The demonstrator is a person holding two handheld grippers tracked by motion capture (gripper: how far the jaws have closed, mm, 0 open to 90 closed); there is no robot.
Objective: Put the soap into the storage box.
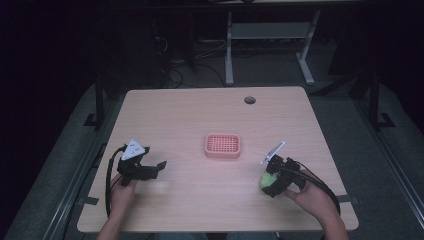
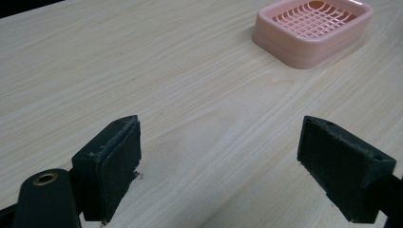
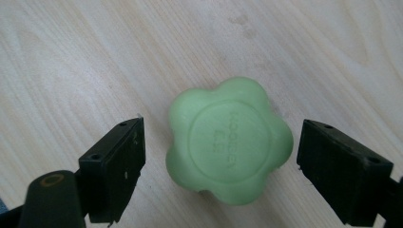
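Flower-shaped green soap (image 3: 228, 140) lies flat (no long axis) between right claw (image 3: 221, 156).

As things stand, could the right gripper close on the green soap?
Probably yes. The right gripper is open with its jaws on either side of the green soap, which lies flat on the table. A small gap shows on each side and nothing sits between jaws and soap.
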